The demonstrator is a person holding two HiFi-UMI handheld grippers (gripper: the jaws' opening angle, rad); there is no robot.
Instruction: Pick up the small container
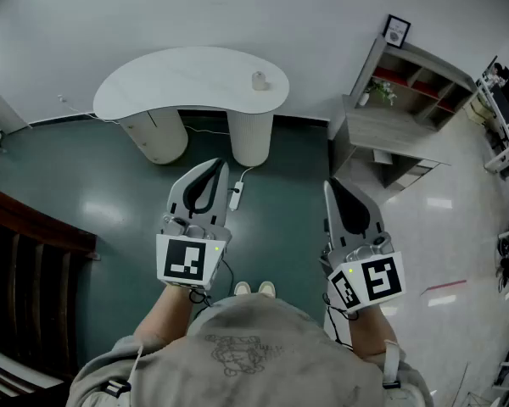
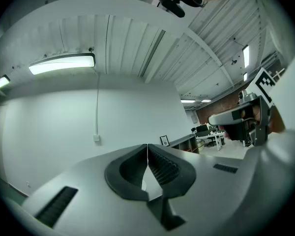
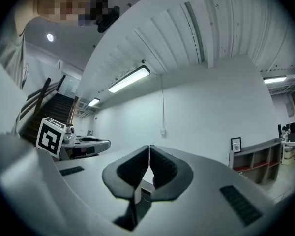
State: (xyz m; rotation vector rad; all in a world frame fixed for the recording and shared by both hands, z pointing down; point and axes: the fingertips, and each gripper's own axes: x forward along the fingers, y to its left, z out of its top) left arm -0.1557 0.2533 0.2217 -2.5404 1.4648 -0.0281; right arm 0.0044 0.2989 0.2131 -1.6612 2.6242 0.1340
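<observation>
White table (image 1: pixel 153 83) bears the small container (image 1: pixel 259 80) — left gripper (image 1: pixel 218 164) and right gripper (image 1: pixel 329 186) pressed together, empty.

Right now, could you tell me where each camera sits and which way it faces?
Head view: on the head, steeply down at table, container; shows left gripper, right gripper, torso.
Left gripper view: on it, level toward wall; shut jaws show.
Right gripper view: on it, level toward wall; shut jaws show.
Shared: all three show the frame.
</observation>
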